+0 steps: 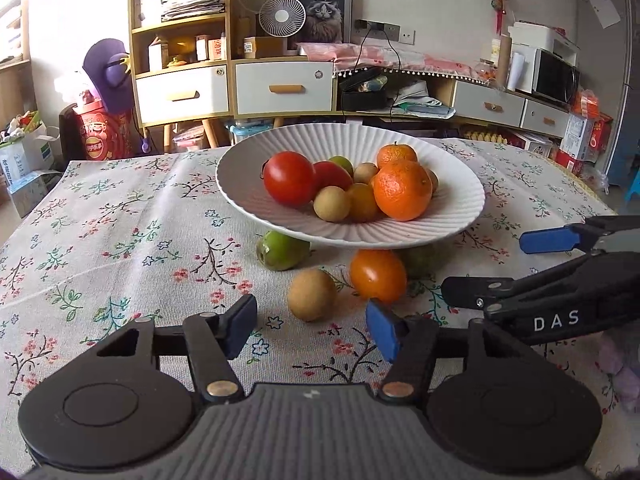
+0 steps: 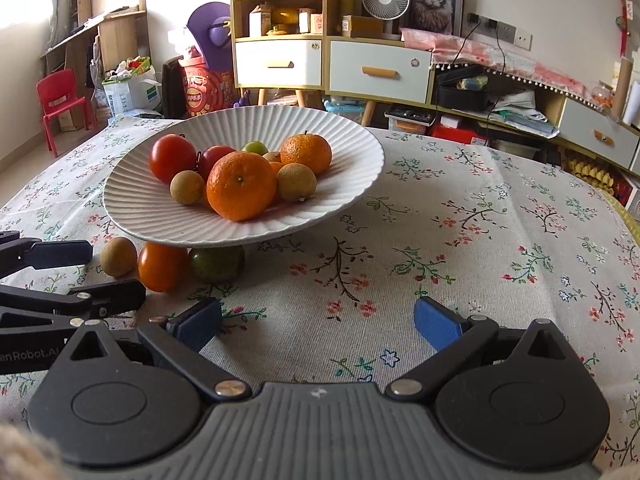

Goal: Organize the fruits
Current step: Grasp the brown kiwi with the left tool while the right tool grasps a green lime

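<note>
Here we list a white ribbed plate (image 1: pixel 460 200) on the floral tabletop (image 1: pixel 120 240), holding tomatoes, oranges (image 1: pixel 402 190) and small brown fruits. Near its front edge lie a green fruit (image 1: pixel 282 250), an orange tomato (image 1: pixel 378 276) and a brown fruit (image 1: pixel 312 294). Left hand-held gripper (image 1: pixel 312 330): half-spread, empty. Right hand-held gripper (image 2: pixel 318 324): wide, empty.

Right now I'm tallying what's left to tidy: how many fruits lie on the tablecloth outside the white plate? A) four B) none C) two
A: on the tablecloth by the near rim of the white plate lie a green fruit, a brown longan, an orange tomato, and another greenish fruit tucked under the rim.
</note>
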Motion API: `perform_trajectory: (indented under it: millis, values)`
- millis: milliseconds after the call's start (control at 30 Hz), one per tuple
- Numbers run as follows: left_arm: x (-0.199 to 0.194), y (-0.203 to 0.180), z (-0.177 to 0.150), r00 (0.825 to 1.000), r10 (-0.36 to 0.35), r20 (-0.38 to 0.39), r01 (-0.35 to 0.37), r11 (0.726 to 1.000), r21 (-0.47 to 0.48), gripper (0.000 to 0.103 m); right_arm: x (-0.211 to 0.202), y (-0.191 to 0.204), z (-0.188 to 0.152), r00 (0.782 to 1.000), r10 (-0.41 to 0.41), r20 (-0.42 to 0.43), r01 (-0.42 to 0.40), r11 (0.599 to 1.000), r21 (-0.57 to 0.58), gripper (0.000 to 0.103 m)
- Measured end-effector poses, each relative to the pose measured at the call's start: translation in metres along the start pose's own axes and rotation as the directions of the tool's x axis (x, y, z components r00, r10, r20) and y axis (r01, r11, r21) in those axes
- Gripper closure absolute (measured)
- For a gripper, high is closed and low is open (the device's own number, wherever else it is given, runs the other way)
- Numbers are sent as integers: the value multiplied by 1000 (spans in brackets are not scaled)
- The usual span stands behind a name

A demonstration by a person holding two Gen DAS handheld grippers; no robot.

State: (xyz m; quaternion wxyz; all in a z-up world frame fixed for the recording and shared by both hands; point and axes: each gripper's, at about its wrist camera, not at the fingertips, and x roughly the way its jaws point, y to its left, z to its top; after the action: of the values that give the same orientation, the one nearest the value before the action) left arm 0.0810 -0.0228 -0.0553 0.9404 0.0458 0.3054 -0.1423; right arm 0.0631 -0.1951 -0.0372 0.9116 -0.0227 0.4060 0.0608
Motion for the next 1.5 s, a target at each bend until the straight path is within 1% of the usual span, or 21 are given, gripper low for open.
perform_trajectory:
  millis: [67,100,167,200,233,267,533,700,733,900,967,1267,1500]
  values:
    - [0,-1,0,1000,-10,4,10,1000,10,61,1,1,2,1000,12,5,-12,1000,-12,5]
    - [0,-2,0,1000,-15,5,15,1000,15,64,2,2,3,1000,18,7,-18,1000,-20,7]
    - [0,-3,1,1000,-22,6,21,1000,23,72,3,5,4,1000,29,12,-29,999,-40,10]
    - [1,-3,1,1000,-23,7,23,999,27,73,3,6,5,999,33,14,-32,998,-48,13]
    - [1,-4,1,1000,-23,7,23,999,28,77,4,8,5,999,36,16,-35,998,-56,13]
    - [1,-3,2,1000,-19,7,19,999,27,79,4,9,5,999,42,17,-41,997,-62,14]
    - [1,3,3,1000,-8,-1,8,1000,1,79,7,18,7,996,86,24,-83,991,-103,30]
    - [2,4,4,1000,-7,-5,7,1000,-8,79,8,21,8,994,108,32,-104,988,-110,43]
    - [2,4,5,1000,-7,-6,7,1000,-8,79,9,22,9,993,112,33,-108,988,-113,45]
    - [2,4,5,1000,-8,-6,8,1000,-8,79,9,26,10,988,148,34,-143,982,-125,65]
    - [2,4,5,1000,-8,-6,8,1000,-8,79,9,27,9,986,161,34,-155,979,-129,72]
    - [2,5,3,1000,-13,-19,13,1000,-16,79,7,27,6,985,167,35,-162,979,-127,72]
    - [-2,11,5,998,-30,-50,28,998,-56,79,4,24,3,985,170,23,-167,979,-114,73]
